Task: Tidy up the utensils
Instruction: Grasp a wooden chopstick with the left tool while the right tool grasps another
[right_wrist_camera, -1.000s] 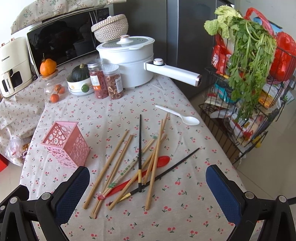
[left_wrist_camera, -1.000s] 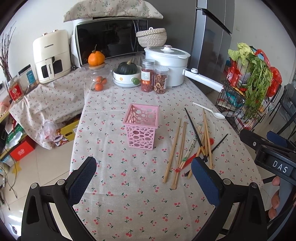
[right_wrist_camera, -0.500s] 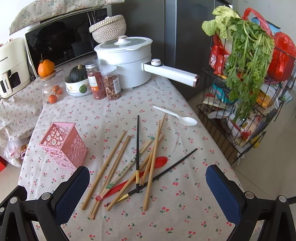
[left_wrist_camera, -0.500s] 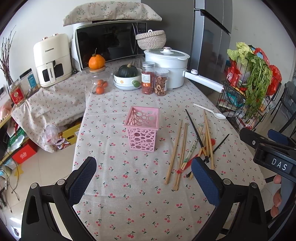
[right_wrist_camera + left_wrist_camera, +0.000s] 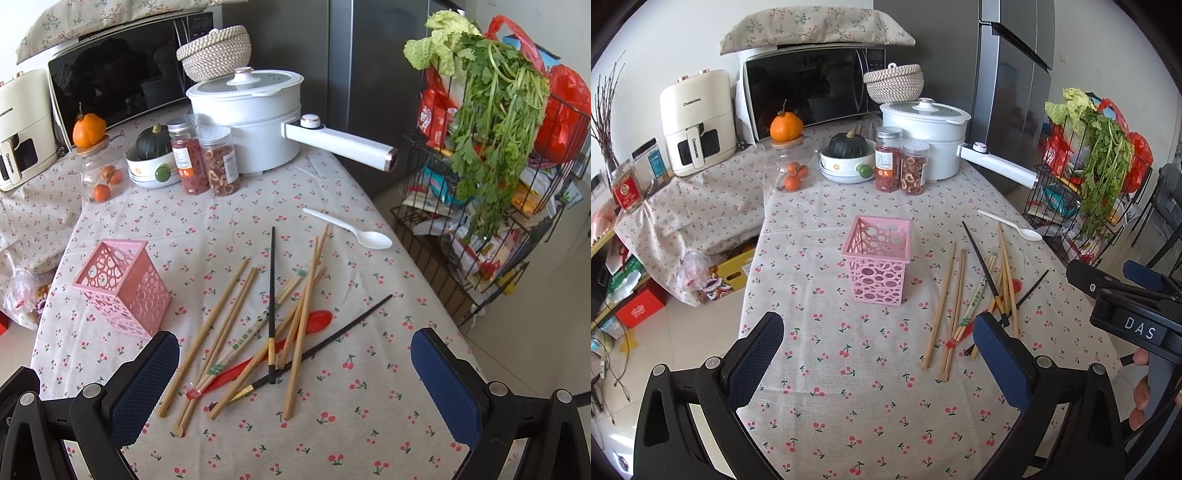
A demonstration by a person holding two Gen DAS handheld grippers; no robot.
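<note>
A pink perforated utensil holder [image 5: 877, 260] [image 5: 123, 286] stands upright and looks empty on the cherry-print tablecloth. To its right lies a loose pile of wooden chopsticks [image 5: 947, 301] [image 5: 301, 314], two black chopsticks [image 5: 272, 295] and a red spoon [image 5: 295, 341] partly under them. A white plastic spoon [image 5: 1012, 225] [image 5: 351, 230] lies apart, farther back. My left gripper [image 5: 879, 363] hovers open over the table's near edge, in front of the holder. My right gripper [image 5: 295, 384] hovers open just in front of the pile. Neither holds anything.
At the back stand a white pot with a long handle [image 5: 340, 144], two jars [image 5: 901, 166], a bowl with a squash [image 5: 846, 158] and a microwave [image 5: 812, 92]. A wire rack of greens [image 5: 495, 155] stands off the table's right edge. The table drops off at left.
Both grippers have drawn slightly back and up, so the holder and pile sit a little farther away. No utensil has moved.
</note>
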